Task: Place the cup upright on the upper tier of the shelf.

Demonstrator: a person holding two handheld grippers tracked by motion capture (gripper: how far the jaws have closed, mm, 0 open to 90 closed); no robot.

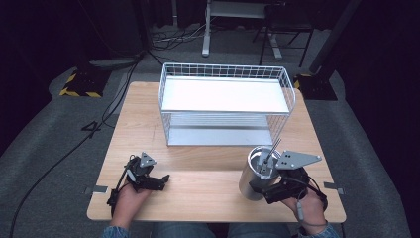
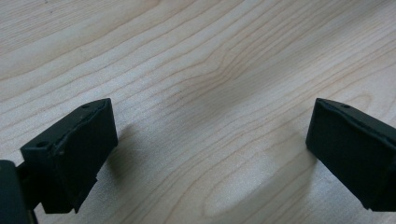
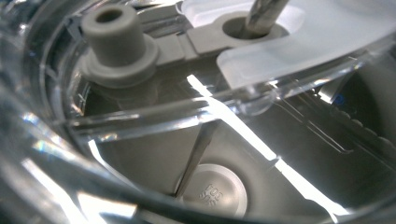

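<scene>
Nearest the person, the right gripper (image 1: 267, 188) is clamped on the lower wall of a tall, shiny stainless-steel tumbler with a clear plastic lid (image 1: 256, 172), its jaws closed on the cup from the person's side; the tumbler sits near the right front part of the pale wooden table (image 1: 208, 191) and looks tilted, its mouth leaning away toward the rack, which suits a cup being carried rather than one left standing. A thin metal straw (image 1: 272, 150) pokes up through the lid, and the right gripper view looks straight down through that clear plastic lid (image 3: 299, 42), past its grey rubber stopper (image 3: 116, 42) and the straw (image 3: 264, 14) in its hole, to the steel floor of the cup; holding the body low keeps the lid and straw free of the jaws. The left gripper (image 1: 159, 181) rests low over bare wood at the left front, its jaws spread wide with nothing between them (image 2: 210, 140), seemingly waiting. Farther off, mid-table, stands a white wire basket shelf with two flat tiers (image 1: 225, 94), the likely place for the tumbler. Its raised wire rim faces the cup, so the straw and the cup's base would need to clear it. Beyond lie grey carpet, black cables (image 1: 168, 37) and a desk leg (image 1: 206, 29).
</scene>
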